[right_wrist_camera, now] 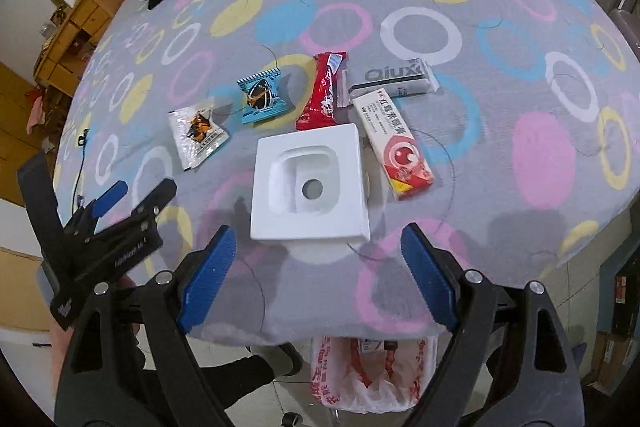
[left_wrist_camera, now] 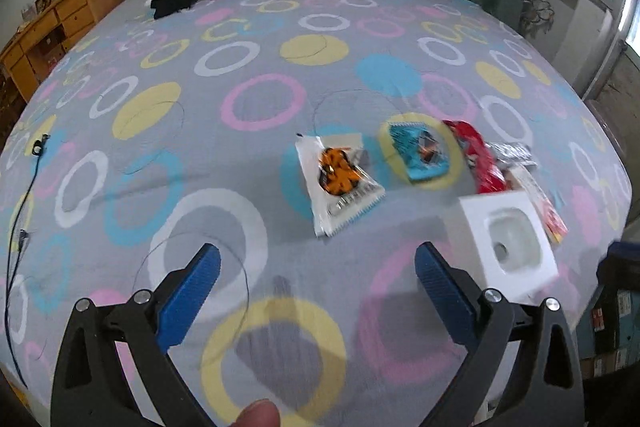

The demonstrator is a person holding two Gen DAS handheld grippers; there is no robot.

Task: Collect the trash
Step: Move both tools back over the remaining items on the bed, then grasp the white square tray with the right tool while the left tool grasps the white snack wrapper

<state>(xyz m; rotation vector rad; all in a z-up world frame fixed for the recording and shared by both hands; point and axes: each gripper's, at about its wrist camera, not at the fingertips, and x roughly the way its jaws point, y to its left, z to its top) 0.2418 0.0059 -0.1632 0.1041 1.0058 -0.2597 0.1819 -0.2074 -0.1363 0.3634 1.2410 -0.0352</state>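
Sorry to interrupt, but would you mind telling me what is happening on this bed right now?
A person holds a gripper in each hand over a bed scattered with trash. Both the left gripper and the right gripper are open and empty. Nearest the right gripper lies a white moulded packaging tray. Around it lie a white snack packet, a blue snack packet, a red wrapper, a grey tissue pack and an eye-drop box. A lined bin waits below the bed's edge.

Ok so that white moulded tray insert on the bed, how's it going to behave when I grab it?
The white tray insert looks thin-walled and hollow, so it is probably light and may flex or crush under a hard pinch. It lies flat on the soft bedsheet, so it seems unlikely to roll; a push would probably slide it.
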